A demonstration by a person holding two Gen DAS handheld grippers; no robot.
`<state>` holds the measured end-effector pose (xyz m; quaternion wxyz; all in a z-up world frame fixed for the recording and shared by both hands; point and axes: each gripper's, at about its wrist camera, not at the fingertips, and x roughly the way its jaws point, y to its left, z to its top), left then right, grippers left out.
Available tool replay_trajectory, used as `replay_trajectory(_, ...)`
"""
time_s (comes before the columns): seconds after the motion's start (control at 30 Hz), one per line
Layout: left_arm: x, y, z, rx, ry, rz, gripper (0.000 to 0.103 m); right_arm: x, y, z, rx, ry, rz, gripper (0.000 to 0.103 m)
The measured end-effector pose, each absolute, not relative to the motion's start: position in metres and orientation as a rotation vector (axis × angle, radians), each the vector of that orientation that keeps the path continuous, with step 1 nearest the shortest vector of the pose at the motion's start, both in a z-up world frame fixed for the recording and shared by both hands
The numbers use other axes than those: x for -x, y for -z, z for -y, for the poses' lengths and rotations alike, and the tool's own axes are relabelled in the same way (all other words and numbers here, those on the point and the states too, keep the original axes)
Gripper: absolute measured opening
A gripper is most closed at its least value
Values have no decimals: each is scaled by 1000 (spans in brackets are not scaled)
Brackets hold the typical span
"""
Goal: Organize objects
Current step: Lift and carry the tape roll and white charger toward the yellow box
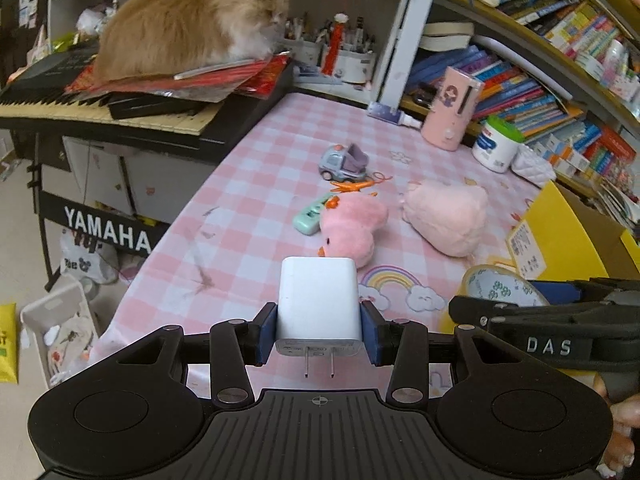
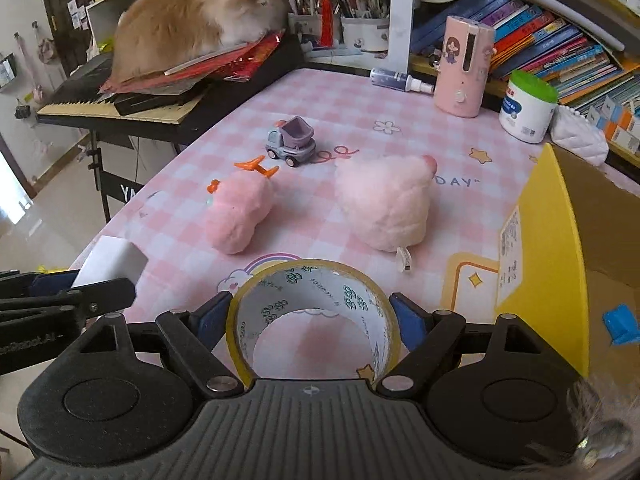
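Left hand-held gripper [image 1: 319, 330]: I see its blue pads clamped on the sides of a white plug adapter [image 1: 318, 304], two metal prongs pointing back toward my camera, held above the near edge of the desk [image 1: 240, 200].
Right hand-held gripper [image 2: 315, 316]: I have its jaws spread wide around a roll of clear tape [image 2: 314, 312], pads pressing both sides, the roll's hole facing my camera; small dark logos are printed inside the core, too small for me to read.
Writing on the rigs: I read "DAS" on the right unit from the left view, and "Robot.AI" partly cut off on the left unit from the right view.
Desk cloth: pink check with a rainbow and stars; I can read "DAY" beside the paler pink plush [image 2: 384, 204].
Loose things on the desk: a second pink plush [image 2: 240, 216] with orange trim, a grey toy truck [image 2: 291, 142], a mint remote [image 1: 310, 216].
Yellow box [image 2: 552, 240]: at the right edge of the desk, a printed label on its side, unreadable.
Keyboard [image 1: 100, 112]: "YAMAHA" on its stand; a ginger cat [image 1: 188, 28] lies on papers atop it.
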<state>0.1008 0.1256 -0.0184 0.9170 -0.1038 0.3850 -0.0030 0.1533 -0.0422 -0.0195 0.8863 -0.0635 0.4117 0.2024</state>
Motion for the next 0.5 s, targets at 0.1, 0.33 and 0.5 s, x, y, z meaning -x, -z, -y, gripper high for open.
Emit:
replay_trajectory(0.1,-94,16,-121,201,27,-785,42,-145,19,45,117,-404,-847,82)
replay_trajectory(0.33,-71,12,-108,159,91,-772,42,-109,10,58,83,-340,-797,82)
replay_trajectory(0.5,-49,10,-104,137,126,-772,42,-80,6,66,61,-294,-777,83)
